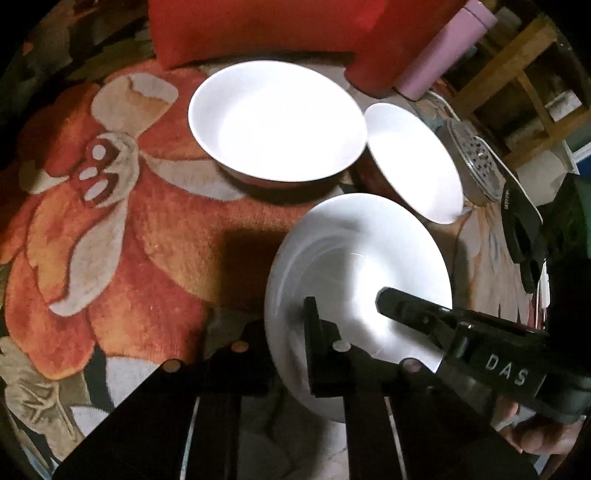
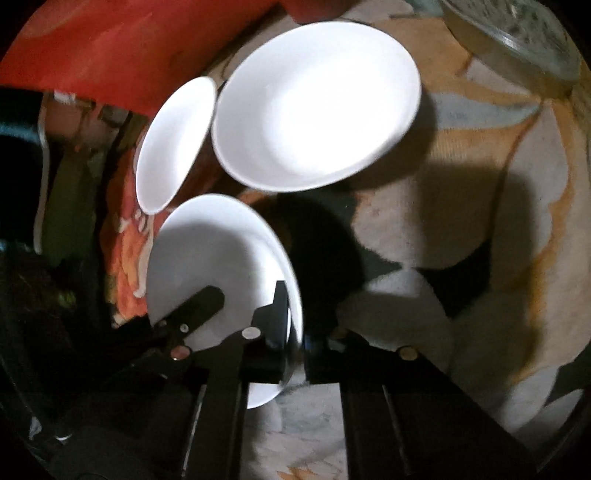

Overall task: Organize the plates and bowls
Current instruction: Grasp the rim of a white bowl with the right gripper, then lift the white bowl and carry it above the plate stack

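Note:
Three white dishes lie on a floral blanket. In the left wrist view a large bowl sits at the back, a smaller bowl to its right, and a white plate in front. My left gripper is shut on the plate's left rim. The right gripper's finger reaches onto the plate from the right. In the right wrist view my right gripper is shut on the plate's right rim, with the left gripper's finger across it. The two bowls lie beyond.
Red cushions lie at the back of the blanket. A pink cylinder leans at the back right. A perforated metal lid and a black object lie right of the small bowl. A wooden frame stands far right.

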Demonstrator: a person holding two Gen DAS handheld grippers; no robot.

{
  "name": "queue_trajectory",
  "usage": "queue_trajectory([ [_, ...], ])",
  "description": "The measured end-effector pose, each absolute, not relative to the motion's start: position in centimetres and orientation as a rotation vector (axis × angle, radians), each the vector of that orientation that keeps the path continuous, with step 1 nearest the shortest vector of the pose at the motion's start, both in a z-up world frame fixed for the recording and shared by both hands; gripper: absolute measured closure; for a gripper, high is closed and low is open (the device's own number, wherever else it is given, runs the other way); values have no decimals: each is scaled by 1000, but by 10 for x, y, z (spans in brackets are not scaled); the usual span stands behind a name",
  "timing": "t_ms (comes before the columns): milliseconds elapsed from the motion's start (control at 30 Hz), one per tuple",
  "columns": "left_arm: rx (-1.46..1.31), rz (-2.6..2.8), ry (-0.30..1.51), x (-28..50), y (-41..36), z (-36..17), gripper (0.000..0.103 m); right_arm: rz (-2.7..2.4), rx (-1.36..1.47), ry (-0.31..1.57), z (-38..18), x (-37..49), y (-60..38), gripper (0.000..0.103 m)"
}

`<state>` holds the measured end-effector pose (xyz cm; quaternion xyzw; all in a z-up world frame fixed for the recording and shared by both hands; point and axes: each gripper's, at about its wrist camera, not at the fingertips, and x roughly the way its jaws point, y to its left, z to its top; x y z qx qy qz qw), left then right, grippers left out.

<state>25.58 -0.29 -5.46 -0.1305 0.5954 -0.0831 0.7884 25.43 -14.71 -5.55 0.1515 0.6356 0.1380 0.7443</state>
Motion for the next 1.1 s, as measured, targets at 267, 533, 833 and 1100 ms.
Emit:
queue_trajectory([
  [267,-237,-231,1231,226,-17,-26,92,320,303,1368,-30,230,-158,96],
  [533,-194,-272,1205,197,-39,2,92,311,263,1348,1,197,-177,95],
  [833,-131,-357,1193,164,-80,35,92,261,277,1323,29,155,-214,94],
  [1100,-76,-445,1189,145,-133,54,92,191,346,1298,49,119,-271,94],
])
